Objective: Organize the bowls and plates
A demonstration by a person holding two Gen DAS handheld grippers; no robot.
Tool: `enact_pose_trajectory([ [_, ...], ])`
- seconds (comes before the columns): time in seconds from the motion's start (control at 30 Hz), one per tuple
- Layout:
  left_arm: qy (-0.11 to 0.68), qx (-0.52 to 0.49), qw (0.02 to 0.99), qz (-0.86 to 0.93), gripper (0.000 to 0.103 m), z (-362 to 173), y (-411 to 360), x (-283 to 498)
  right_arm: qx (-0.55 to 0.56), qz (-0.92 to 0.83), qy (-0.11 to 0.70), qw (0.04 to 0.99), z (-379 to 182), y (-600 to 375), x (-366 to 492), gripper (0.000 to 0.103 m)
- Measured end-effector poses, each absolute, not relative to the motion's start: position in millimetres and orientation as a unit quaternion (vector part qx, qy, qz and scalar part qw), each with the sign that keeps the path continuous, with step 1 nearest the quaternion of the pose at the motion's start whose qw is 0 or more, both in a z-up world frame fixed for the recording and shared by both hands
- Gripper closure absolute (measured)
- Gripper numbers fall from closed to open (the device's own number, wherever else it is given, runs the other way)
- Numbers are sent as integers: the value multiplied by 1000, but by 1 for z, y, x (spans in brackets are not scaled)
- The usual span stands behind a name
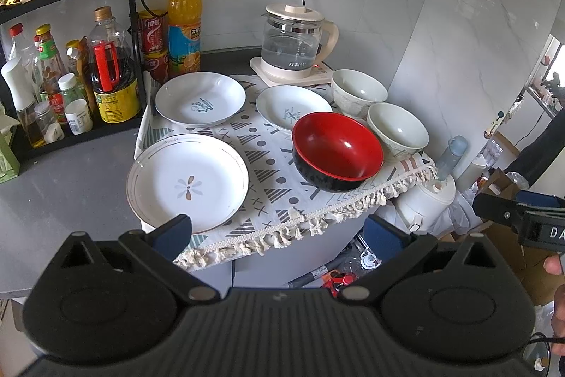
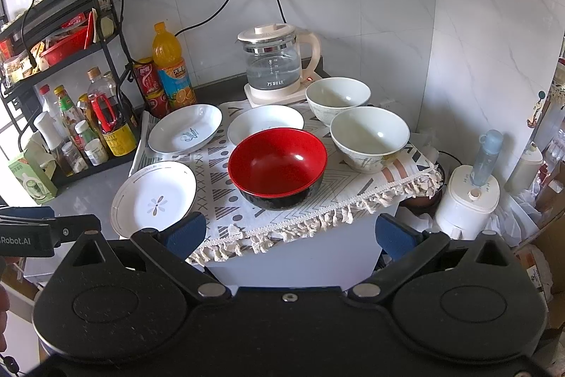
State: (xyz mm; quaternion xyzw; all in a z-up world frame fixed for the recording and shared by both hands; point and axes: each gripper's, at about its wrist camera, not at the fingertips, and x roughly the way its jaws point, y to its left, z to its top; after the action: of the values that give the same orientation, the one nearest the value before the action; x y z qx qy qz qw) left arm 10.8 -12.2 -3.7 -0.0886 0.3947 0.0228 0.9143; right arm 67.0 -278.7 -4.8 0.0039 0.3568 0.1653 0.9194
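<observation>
Three white plates lie on a patterned cloth (image 1: 268,143): a flower plate (image 1: 187,182) at the front left, a blue-print plate (image 1: 200,98) behind it, and a third plate (image 1: 291,106) at the back middle. A red and black bowl (image 1: 337,151) stands at the front right, partly over the third plate. Two white bowls (image 1: 397,129) (image 1: 358,90) stand behind it. In the right wrist view the red bowl (image 2: 277,163), flower plate (image 2: 153,196) and near white bowl (image 2: 369,138) show. My left gripper (image 1: 279,232) and right gripper (image 2: 289,232) are open, empty, in front of the cloth's fringe.
A glass kettle (image 1: 295,41) stands at the back on its base. A black rack (image 1: 70,76) with bottles stands at the left, an orange soda bottle (image 1: 183,23) and red cans beside it. A white appliance (image 2: 466,200) and boxes sit low at the right.
</observation>
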Motion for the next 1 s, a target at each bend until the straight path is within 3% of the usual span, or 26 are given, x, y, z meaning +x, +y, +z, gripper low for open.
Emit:
enact_pose_trajectory([
  [1.0, 386, -104, 914, 65, 0, -1, -40, 36, 24, 188, 351, 917, -13, -315, 91, 0],
])
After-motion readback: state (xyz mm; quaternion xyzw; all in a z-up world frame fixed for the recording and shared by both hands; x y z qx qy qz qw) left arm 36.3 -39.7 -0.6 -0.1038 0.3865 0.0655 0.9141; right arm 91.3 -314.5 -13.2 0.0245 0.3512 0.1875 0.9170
